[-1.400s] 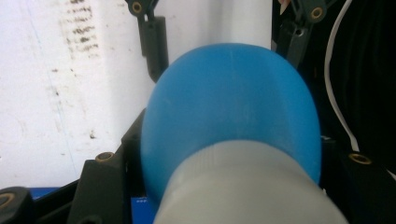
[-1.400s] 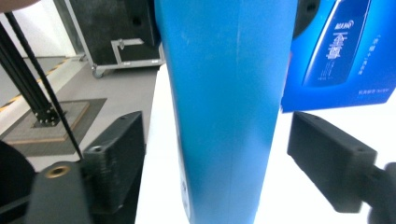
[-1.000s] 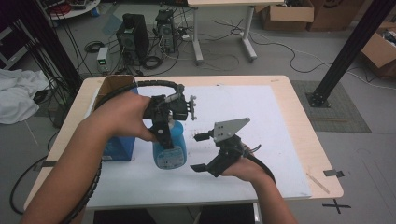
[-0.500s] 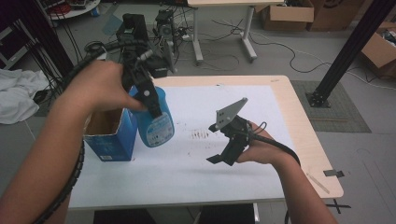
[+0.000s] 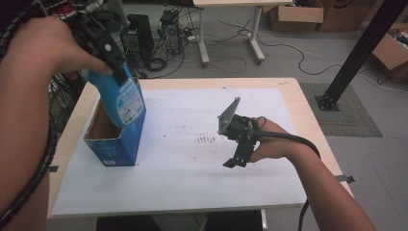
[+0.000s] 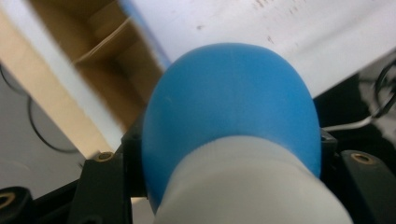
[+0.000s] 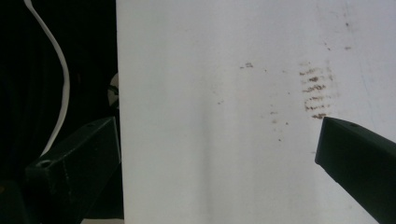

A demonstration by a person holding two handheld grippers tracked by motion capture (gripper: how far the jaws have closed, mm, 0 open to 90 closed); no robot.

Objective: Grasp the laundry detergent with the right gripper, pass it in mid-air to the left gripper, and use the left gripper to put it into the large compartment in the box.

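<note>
A grey floor strewn with cables, computer towers and cardboard boxes lies behind a wooden bench topped with a white sheet. Faint brown smudges mark the sheet near its middle; in the right gripper view the same smudges lie just ahead of one jaw.

At the bench's left side stands an open blue box, its brown cardboard inside showing. The left gripper, held high in the person's left hand, is clamped on the neck of a blue bottle. The bottle hangs tilted, base downward, its lower end at the box's mouth, against the right wall; whether it touches the wall I cannot tell. In the left gripper view the bottle bulks between the two jaws, blue body beyond a pale grey neck, with the box opening beyond and to the left.

The right gripper sits right of the smudges, well apart from the box, held in the right hand with its grey plate tilted up. Its jaws stand wide apart and hold nothing, pointing down at the bare sheet near its edge.
</note>
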